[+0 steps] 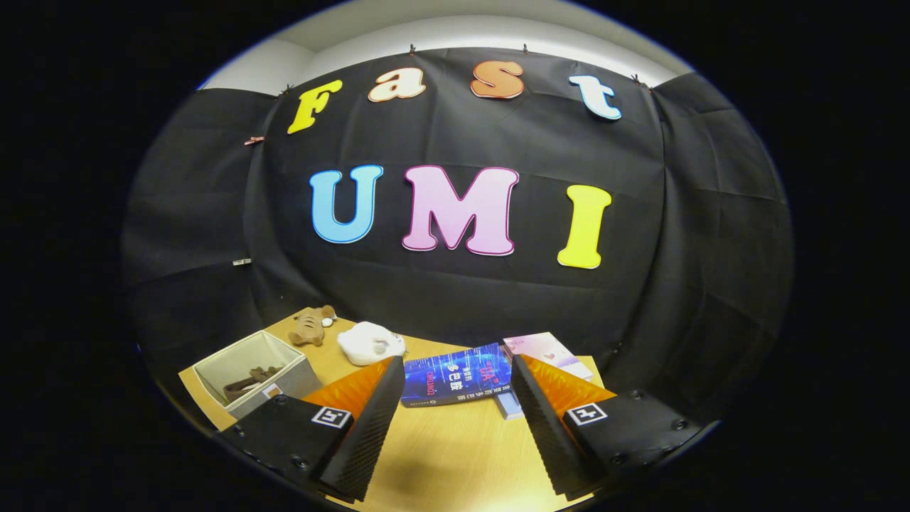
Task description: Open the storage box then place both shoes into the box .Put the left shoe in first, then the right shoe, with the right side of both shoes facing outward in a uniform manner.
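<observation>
Beyond the fingers (451, 419), which stand wide apart gripping nothing above the worktop (455, 455), lies a blue book (455, 375). Off to their left sits the open storage box (249, 370), brown shoes (249, 384) apparently already inside. Risk: reaching in could snag its wall and shift it.

Dim booth, light from above; sharp centre, strong fisheye bending at edges; soft shadow on table (455, 455)

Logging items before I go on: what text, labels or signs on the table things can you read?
Blue book just ahead of the open, empty hand-held gripper: cover print upside down, too blurred to read.
Pink booklet beyond it: too small to read.
Storage box front tag: too small.
Its square markers: patterns, no words.
</observation>
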Demonstrator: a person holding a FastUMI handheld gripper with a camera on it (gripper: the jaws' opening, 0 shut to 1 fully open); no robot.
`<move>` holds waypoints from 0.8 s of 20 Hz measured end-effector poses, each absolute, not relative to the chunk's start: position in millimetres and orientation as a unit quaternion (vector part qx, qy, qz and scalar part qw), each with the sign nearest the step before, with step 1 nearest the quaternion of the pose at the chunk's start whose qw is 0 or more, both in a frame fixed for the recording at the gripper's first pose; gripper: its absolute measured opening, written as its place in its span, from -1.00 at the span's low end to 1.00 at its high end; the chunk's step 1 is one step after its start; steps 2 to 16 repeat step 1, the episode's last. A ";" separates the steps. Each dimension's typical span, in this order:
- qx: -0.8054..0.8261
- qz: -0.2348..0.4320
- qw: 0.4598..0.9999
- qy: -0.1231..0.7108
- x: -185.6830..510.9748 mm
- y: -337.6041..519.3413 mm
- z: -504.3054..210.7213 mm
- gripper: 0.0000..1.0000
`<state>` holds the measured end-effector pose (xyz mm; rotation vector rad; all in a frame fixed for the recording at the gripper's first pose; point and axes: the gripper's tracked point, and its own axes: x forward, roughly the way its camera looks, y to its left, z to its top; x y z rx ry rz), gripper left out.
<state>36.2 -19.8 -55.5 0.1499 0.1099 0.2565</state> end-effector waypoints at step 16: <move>0.073 0.129 0.987 0.054 34.7 -21.7 -56.9 0.88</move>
